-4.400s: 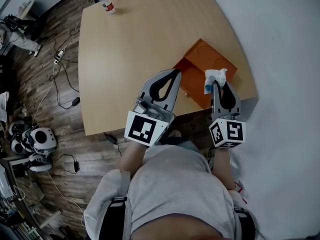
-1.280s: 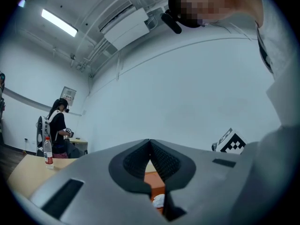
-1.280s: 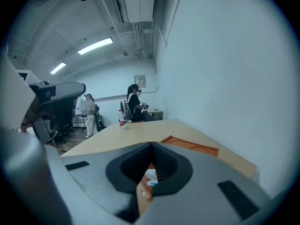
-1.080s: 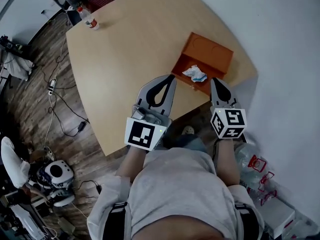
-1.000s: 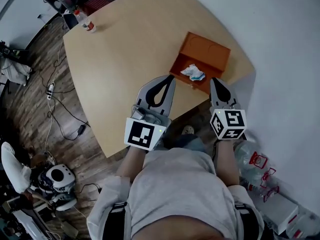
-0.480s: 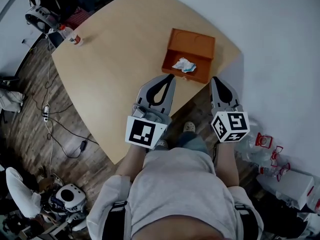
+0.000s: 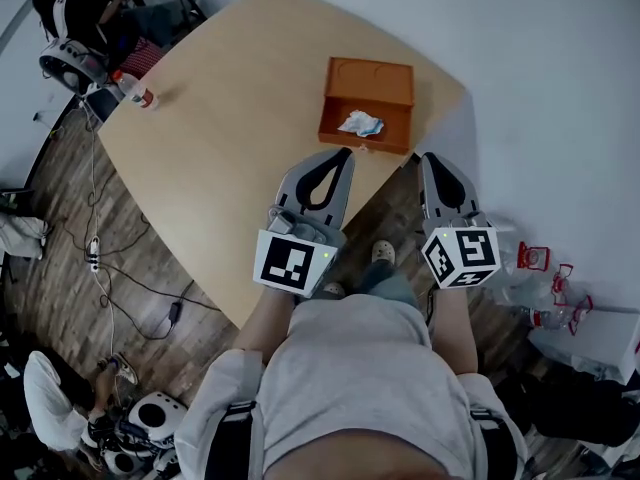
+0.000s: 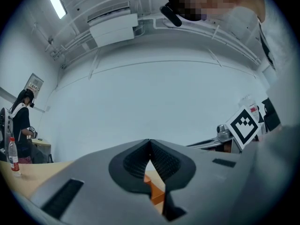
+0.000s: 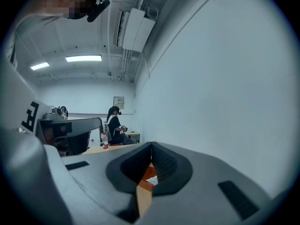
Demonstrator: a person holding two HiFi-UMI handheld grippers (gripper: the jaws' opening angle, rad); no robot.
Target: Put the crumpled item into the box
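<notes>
Head view, far left: cables point(image 7: 120, 278) lie on the wood floor point(image 7: 50, 208). A bottle point(image 7: 133, 90) stands upright at the far left corner of the bench point(image 7: 230, 108), and a seated person point(image 7: 75, 23) is just beyond that corner.

Left claw point(image 7: 344, 152): clenched and empty. The left gripper view shows the jaw tips meeting, with nothing between the pads. A sliver of orange shows through the gap below the tips. In the head view the claw tip lies over the near edge of the bench, short of the box and apart from it.

Box point(image 7: 366, 78): orange, open, and sitting on the bench near its right edge. It has two halves; the far half is bare with round impressions.

Crumpled item point(image 7: 360, 123): white with a touch of blue. It lies inside the near half of the box, clear of both claws.

Right claw point(image 7: 430, 158): clenched and empty. The right gripper view shows the jaw tips together. Behind the gap are the box's orange wall and a bit of the white item. In the head view this claw sits off the bench's right edge, over the floor, near the box but not touching it.

Far right: red-and-clear clutter point(image 7: 545, 268) on the floor by the wall; too small to identify.
</notes>
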